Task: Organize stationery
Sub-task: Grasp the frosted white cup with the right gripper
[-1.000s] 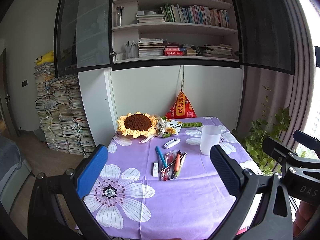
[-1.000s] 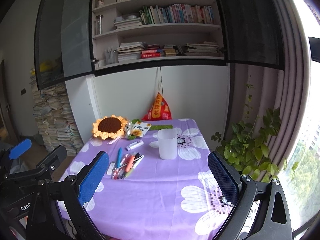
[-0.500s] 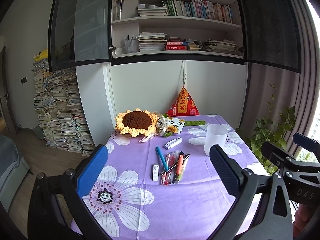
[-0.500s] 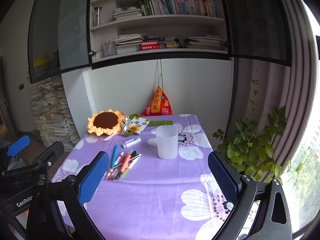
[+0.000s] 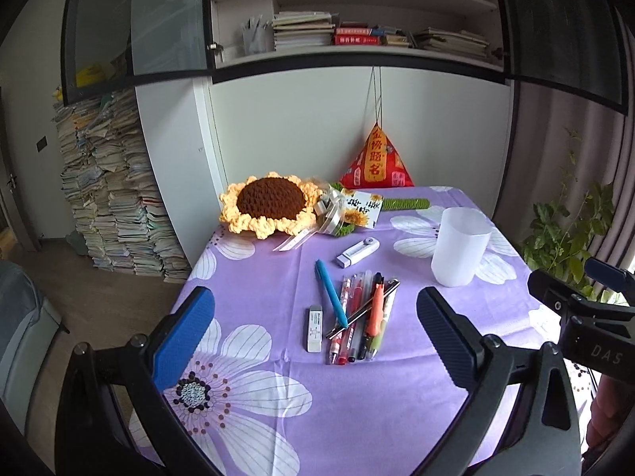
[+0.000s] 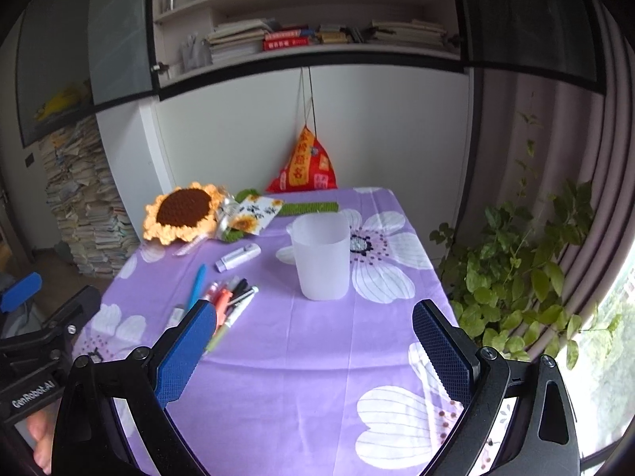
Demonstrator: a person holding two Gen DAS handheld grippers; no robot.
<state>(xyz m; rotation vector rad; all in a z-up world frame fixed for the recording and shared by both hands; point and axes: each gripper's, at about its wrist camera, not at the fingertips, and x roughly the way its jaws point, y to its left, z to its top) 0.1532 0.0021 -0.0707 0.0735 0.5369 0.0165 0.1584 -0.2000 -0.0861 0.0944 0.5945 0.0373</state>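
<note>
A bundle of pens (image 5: 363, 317) lies mid-table on the purple flowered cloth (image 5: 301, 408), with a blue pen (image 5: 329, 291) across its left side and a white eraser (image 5: 314, 329) beside it. A white correction tape (image 5: 356, 252) rests farther back. A frosted white cup (image 5: 460, 246) stands upright to the right. My left gripper (image 5: 313, 333) hovers open above the near table, nothing between its fingers. My right gripper (image 6: 313, 347) is open and empty too, near the pens (image 6: 230, 303), with the cup (image 6: 321, 256) ahead and the blue pen (image 6: 197, 283) to its left.
A crocheted sunflower (image 5: 268, 204) with a ribboned card (image 5: 359, 206) and a red pyramid pouch (image 5: 377, 162) sit along the back edge against the white wall. Stacked papers (image 5: 107, 194) stand at left, a leafy plant (image 6: 516, 273) at right, bookshelves above.
Both grippers have advanced toward the table and tilted down; the pens and cup appear larger and closer. Nothing on the table has moved.
</note>
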